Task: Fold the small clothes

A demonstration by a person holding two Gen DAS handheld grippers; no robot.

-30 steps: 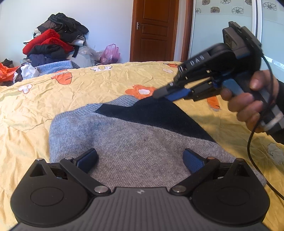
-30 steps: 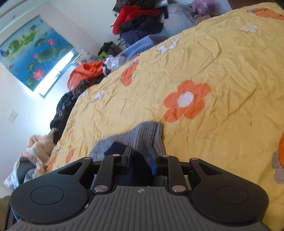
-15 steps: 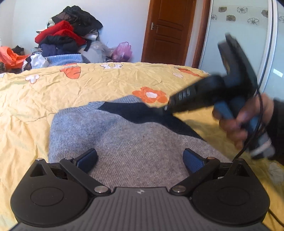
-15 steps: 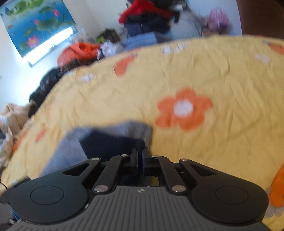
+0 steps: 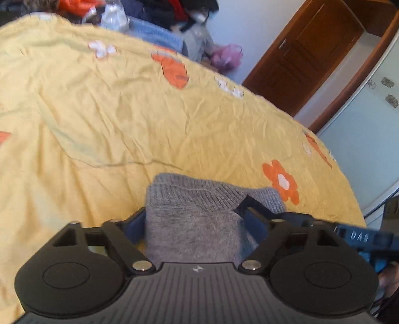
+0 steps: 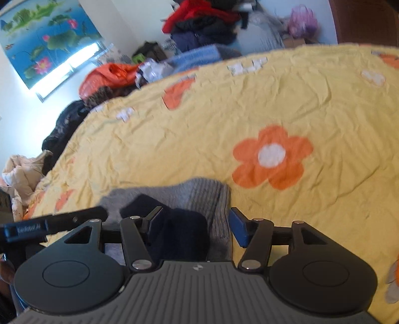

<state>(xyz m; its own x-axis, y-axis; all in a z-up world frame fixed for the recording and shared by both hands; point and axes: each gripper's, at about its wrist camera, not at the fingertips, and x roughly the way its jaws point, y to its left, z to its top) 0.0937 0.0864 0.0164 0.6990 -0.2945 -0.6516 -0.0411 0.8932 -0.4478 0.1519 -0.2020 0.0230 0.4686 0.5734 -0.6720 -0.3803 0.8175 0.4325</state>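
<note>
Left hand-held gripper (image 5: 193, 225): jaws partway apart & have just been closing in; grey knit sweater (image 5: 194, 219) sits between the blue pads, left pad (image 5: 136, 225) right at the fabric edge, but can't tell if they press on it. Sweater's near part is hidden under the gripper body, so full shape not visible. One sweater only, lying on the yellow flowered bed sheet (image 5: 99, 124). Ribbed edge runs across the far side; the garment looks to run from the camera toward the far side of the bed, folded into a compact bundle.

Right wrist view: right hand-held gripper (image 6: 194, 228) has jaws partway apart & just been opening; dark navy section (image 6: 179, 234) and grey ribbed part of the sweater lie between them. Right pad (image 6: 238, 230) stands clear of the cloth; left finger is dark against the navy, contact unclear. Left gripper's tip pokes in at far left, blurred.

Background: a heap of clothes (image 6: 199, 22) beyond the bed, soft focus, 1 lotus picture (image 6: 45, 37), 1 brown door (image 5: 306, 54). Both views motion-blurred.
</note>
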